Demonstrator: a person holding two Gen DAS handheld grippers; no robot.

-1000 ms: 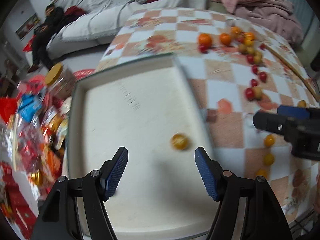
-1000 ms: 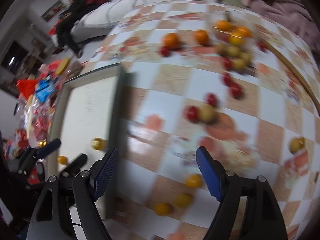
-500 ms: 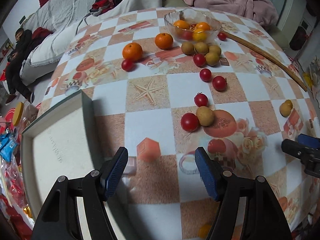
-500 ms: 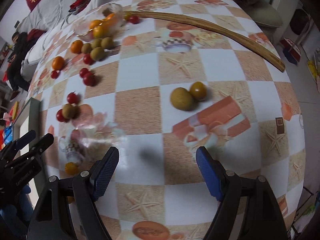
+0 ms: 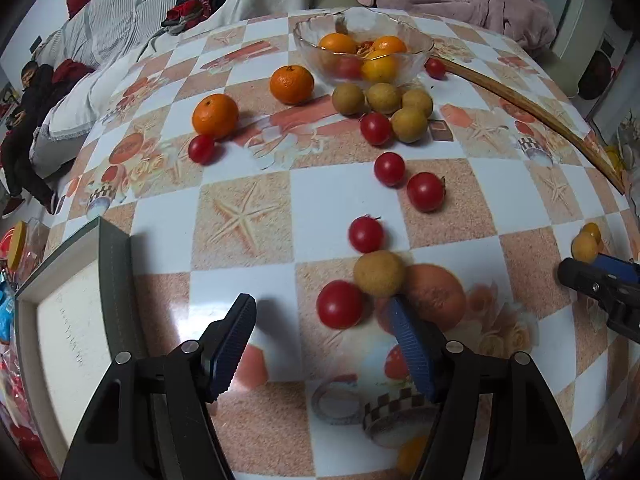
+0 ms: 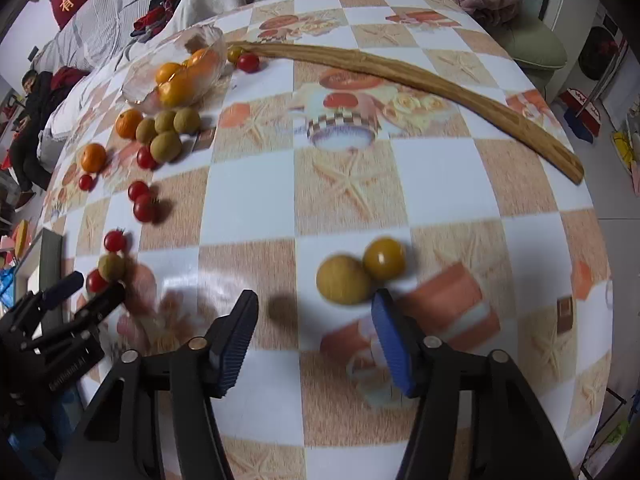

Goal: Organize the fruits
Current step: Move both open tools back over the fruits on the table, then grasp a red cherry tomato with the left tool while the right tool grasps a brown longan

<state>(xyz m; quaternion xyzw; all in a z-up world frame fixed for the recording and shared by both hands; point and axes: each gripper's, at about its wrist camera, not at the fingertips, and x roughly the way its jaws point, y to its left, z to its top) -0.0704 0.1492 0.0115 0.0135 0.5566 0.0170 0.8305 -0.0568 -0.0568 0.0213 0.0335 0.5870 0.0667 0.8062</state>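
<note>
Now that both have swung off the white rimmed tray (image 5: pixel 116 280) back over the checkered surface (image 5: pixel 248 208), the left gripper (image 5: pixel 324 340) hangs wide and empty at a red cherry tomato (image 5: pixel 340 304), the right gripper (image 6: pixel 316 336) wide near a tan round fruit (image 6: pixel 344 279); next picks are lined up, most fruit is unsorted.

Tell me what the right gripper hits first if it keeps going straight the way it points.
Probably the tan round fruit, just ahead of the open right gripper and slightly toward its right finger; the yellow tomato touches it behind.
</note>
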